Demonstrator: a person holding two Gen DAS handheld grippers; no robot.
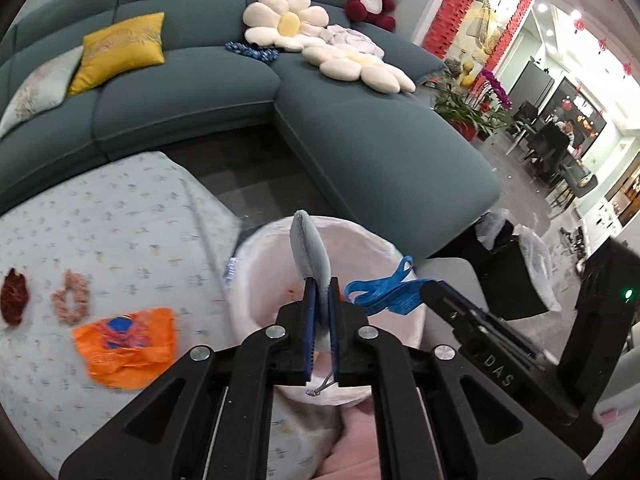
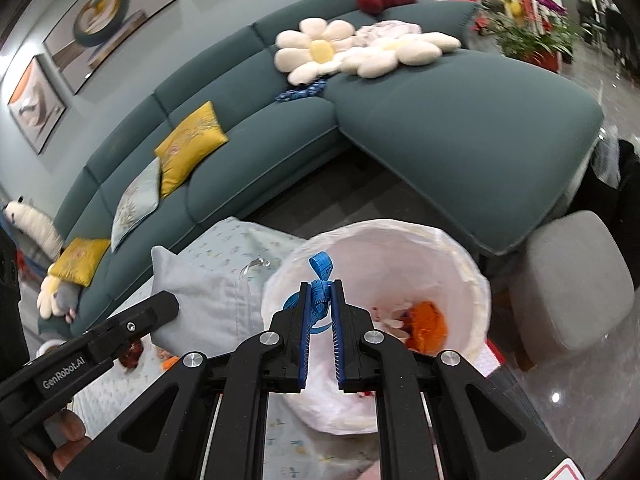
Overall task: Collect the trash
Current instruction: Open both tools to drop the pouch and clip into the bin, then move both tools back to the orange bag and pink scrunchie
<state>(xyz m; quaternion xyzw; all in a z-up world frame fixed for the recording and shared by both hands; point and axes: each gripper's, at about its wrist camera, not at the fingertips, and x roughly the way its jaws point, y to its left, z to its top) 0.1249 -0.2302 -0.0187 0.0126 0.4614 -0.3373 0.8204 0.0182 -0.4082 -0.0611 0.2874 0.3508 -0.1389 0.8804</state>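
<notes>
My left gripper is shut on a pale grey-blue face mask, which stands upright between the blue pads over the white-lined trash bin. My right gripper is shut on a crumpled blue measuring tape, also above the bin. Each gripper shows in the other's view: the right gripper with the tape, the left gripper with the mask. An orange wrapper lies inside the bin. On the cloth-covered table lie an orange plastic bag, a pink scrunchie and a dark red scrap.
A teal corner sofa with cushions curves behind the table and bin. A grey stool stands right of the bin, and a black bag sits on the floor by the sofa's end.
</notes>
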